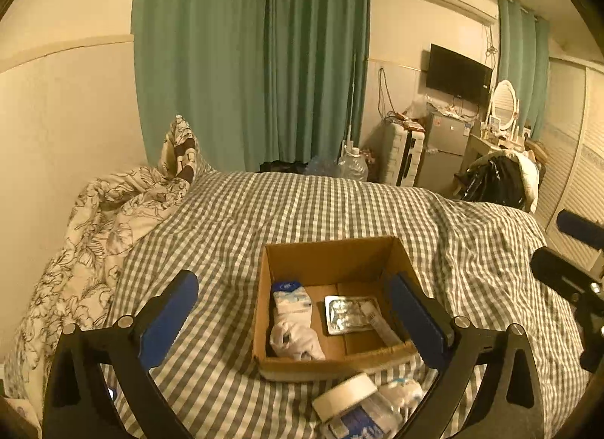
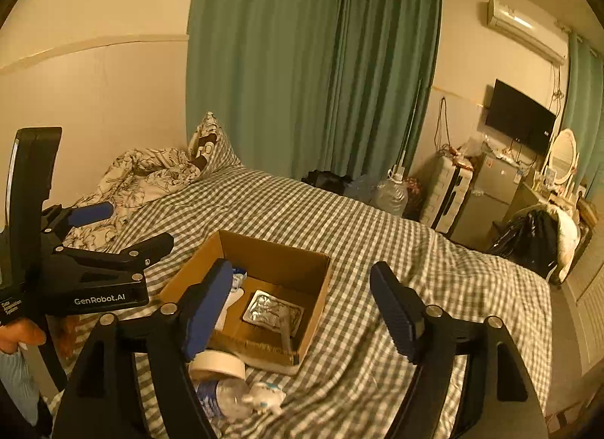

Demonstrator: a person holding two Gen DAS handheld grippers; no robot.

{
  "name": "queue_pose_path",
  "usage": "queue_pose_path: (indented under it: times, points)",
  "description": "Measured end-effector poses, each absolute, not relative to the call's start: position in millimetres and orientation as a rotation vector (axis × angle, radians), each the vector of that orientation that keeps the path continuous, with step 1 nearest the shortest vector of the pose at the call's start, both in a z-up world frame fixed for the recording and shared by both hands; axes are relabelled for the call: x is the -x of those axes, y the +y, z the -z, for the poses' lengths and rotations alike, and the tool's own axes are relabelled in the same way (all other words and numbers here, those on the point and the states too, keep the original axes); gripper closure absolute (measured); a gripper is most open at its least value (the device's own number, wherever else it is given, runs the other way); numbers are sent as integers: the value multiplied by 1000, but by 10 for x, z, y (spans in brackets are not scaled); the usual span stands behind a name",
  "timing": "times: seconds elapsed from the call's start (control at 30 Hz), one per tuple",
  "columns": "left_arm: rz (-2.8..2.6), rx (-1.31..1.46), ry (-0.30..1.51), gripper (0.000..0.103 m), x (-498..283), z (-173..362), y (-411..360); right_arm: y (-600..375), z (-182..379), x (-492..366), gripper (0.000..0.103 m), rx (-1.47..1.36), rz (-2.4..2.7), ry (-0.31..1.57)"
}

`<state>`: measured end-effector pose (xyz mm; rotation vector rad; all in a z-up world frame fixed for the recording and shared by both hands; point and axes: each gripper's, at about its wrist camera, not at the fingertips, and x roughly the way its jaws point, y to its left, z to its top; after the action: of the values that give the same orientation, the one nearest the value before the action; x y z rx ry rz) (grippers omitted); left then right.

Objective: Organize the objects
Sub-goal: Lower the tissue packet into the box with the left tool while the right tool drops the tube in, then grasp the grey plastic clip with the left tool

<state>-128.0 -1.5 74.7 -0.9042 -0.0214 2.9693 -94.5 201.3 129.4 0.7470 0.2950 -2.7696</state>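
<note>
Both tools stand apart and empty: the left tool [image 1: 298,320] and the right tool [image 2: 302,312] hover over the cardboard box [image 1: 332,257] on the bed [image 1: 264,204]. Inside the box lie a blister pack [image 1: 349,313] and what may be rolled socks [image 1: 292,320]. At six o'clock of the box, a jar [image 1: 347,397] lies tipped; a careless reach could roll it off the soft bedding.

Dim warm yellow-orange indoor light, source out of sight. Strong fisheye bending at edges, dark vignette in corners. Soft overall focus, mild blur and noise. Faint glare on foil packet [image 1: 349,314].
</note>
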Motion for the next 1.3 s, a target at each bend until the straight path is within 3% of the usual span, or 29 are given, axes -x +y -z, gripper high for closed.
queue_pose_path:
  times: [0.37,0.6,0.8,1.0,1.3]
  points:
    - [-2918,1055,34,0,628,-149,111,2084,-902,233,21,-852,2796,415]
    - [-2873,1218,21,0,421,514,124,2051,-169,99,21,-1036,2758,416]
    - [-2835,1310,171,0,316,966,283,2187,451,183,21,-1261,2708,300]
    - [-2726,1362,312,0,249,1253,549,2348,583,205,21,-1306,2723,217]
    - [-2532,1416,307,2,198,1481,768,2364,606,218,21,-1325,2719,193]
